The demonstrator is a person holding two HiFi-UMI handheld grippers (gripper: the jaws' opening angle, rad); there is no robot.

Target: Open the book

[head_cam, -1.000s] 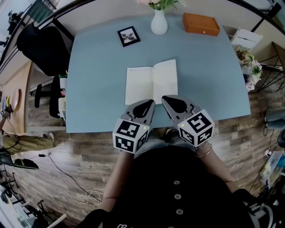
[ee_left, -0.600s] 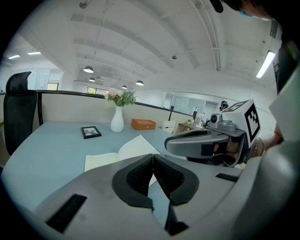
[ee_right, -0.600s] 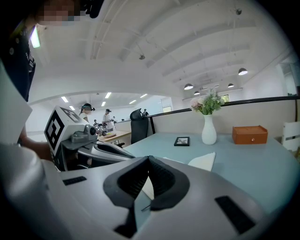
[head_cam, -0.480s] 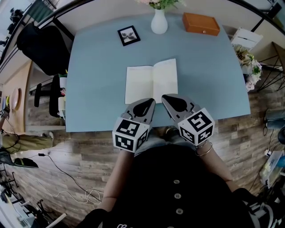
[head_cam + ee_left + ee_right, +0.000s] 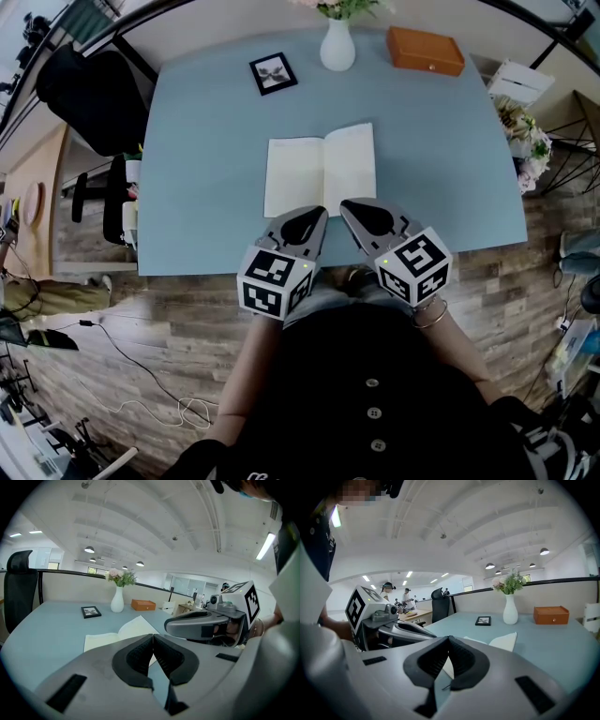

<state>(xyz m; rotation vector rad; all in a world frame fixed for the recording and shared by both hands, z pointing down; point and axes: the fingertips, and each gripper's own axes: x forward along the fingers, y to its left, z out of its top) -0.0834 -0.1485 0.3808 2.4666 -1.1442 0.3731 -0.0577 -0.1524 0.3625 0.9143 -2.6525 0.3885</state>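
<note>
Head view, book: we see the book (image 5: 321,171) lying open and flat in the middle of the blue table (image 5: 206,141), pages up.
Head view, grippers: we hold the left gripper (image 5: 317,214) and the right gripper (image 5: 348,207) side by side at the near edge of the table, their tips just at the book's near edge; we cannot tell from here whether they touch it.
Head view, far side: a white vase (image 5: 337,47), a small picture frame (image 5: 273,74) and an orange box (image 5: 426,51) stand well apart from the book.
Left gripper view, tool: our left gripper (image 5: 153,636) is clenched, pads pressed together with nothing between them.
Left gripper view, book: the open pages lie just beyond the jaw tips, with the right gripper close by on the right.
Right gripper view, tool: our right gripper (image 5: 449,638) is clenched too, pads meeting at the tip and empty.
Right gripper view, book: a raised page shows just past the jaws; the vase, frame and box stand farther back.
</note>
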